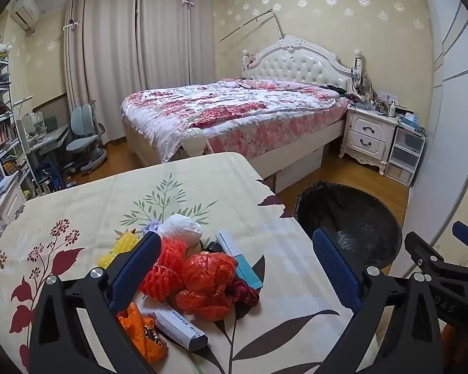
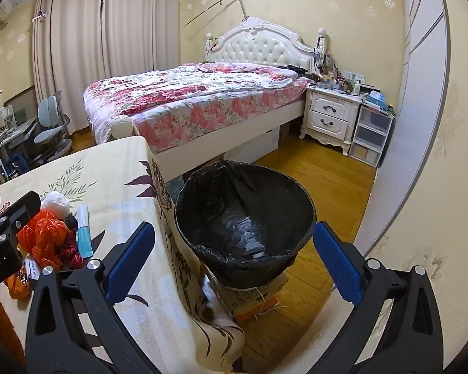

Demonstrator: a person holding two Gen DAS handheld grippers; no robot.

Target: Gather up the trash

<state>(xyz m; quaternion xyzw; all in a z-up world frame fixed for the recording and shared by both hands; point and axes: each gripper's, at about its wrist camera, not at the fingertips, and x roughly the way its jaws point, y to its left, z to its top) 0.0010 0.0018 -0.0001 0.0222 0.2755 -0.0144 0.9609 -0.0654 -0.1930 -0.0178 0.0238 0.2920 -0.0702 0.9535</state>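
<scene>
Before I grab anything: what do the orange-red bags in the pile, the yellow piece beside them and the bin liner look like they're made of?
Orange-red bags: thin crinkled plastic film, glossy, by the sharp creases and highlights. One piece looks netted, possibly foam mesh.
Yellow piece: bumpy and shiny, probably bubble-type plastic; partly hidden.
Bin liner: black plastic film, wrinkled with sheen, folded over the rim.
All look light and crushable.

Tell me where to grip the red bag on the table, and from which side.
Grip the red bag on its crumpled top bulge, coming from above with the open left gripper. It sits highest in the pile, and the soft folds should pinch easily; its sides are crowded by the mesh and teal box.
</scene>
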